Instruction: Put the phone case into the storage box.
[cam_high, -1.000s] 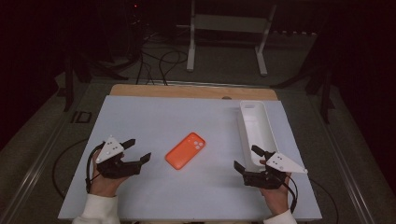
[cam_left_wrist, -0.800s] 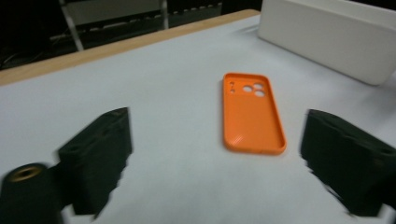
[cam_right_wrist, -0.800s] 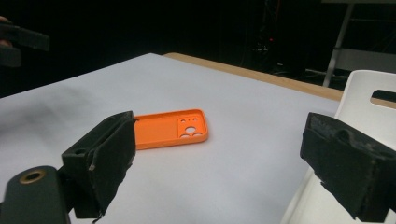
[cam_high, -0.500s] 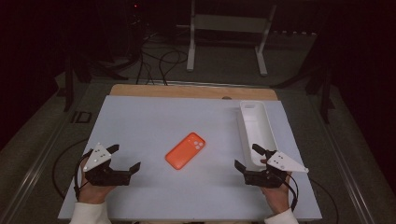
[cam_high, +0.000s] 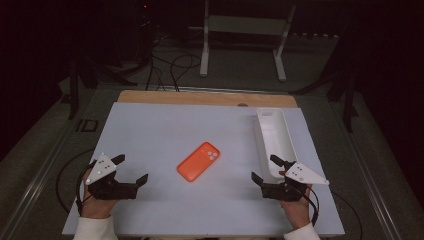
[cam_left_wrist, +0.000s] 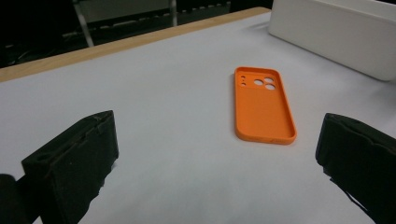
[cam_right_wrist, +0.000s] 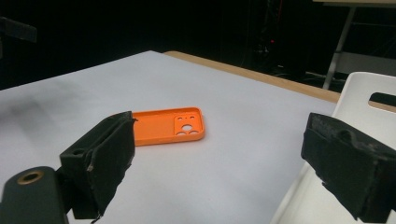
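An orange phone case (cam_high: 199, 161) lies hollow side up in the middle of the pale sheet, with its camera holes at the far end. My left gripper (cam_high: 132, 168) rests at the near left, well apart from the case. Its jaws have just been opening and stand wide with nothing between them. In the left gripper view the case (cam_left_wrist: 264, 105) lies ahead, beyond the gap of the left gripper (cam_left_wrist: 219, 126). My right gripper (cam_high: 264, 167) is open at the near right, beside the near end of a white tray (cam_high: 261, 140). In the right gripper view the case (cam_right_wrist: 168, 126) lies beyond the left jaw.
The long white tray (cam_left_wrist: 327, 32) runs along the right side of the sheet and looks empty. A strip of wooden table edge (cam_high: 200, 97) shows at the far side. Cables and a white stand (cam_high: 240, 30) are on the dark floor beyond.
My left gripper has shifted left and toward the near edge, and its jaws have spread wider. The right gripper and the case have stayed where they were.
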